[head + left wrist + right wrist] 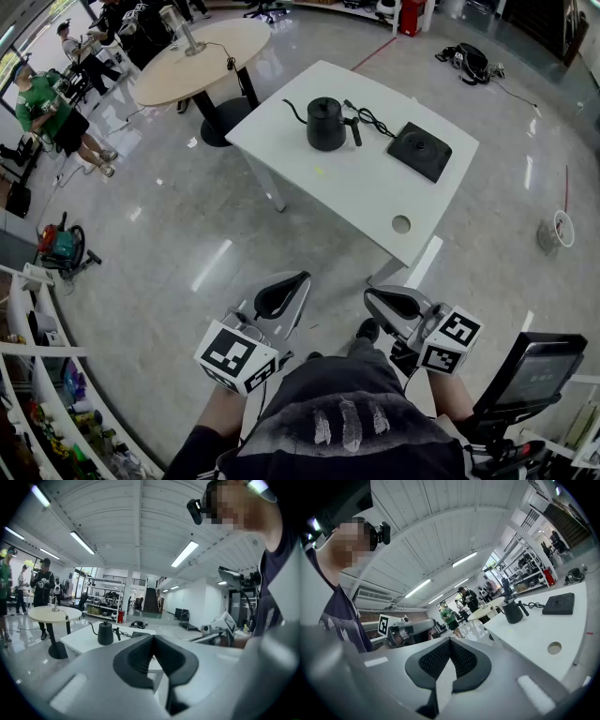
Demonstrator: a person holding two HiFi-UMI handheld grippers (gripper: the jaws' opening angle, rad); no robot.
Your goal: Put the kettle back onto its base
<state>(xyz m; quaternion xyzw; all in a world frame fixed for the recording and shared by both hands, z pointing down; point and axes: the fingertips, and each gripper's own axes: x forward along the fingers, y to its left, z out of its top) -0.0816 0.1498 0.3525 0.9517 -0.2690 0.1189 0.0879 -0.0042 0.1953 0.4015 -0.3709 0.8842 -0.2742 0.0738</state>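
A black gooseneck kettle (326, 125) stands on the white table (356, 192), spout to the left. Its flat black base (420, 150) lies apart from it to the right, with a black cable (367, 117) between them. Both grippers are held close to my body, well short of the table. The left gripper (286, 298) is shut and holds nothing, and so is the right gripper (394, 302). The left gripper view looks past its jaws (153, 637) at the kettle (105, 633) and base (139, 633). The right gripper (450, 641) looks at the kettle (513, 611) and base (559, 604).
The table has a round cable hole (401, 224) near its front corner. A round wooden table (187, 61) stands behind it at the left, with people (42, 103) beside it. A small bin (560, 229) sits on the floor at right, and a screen (539, 370) stands close by my right side.
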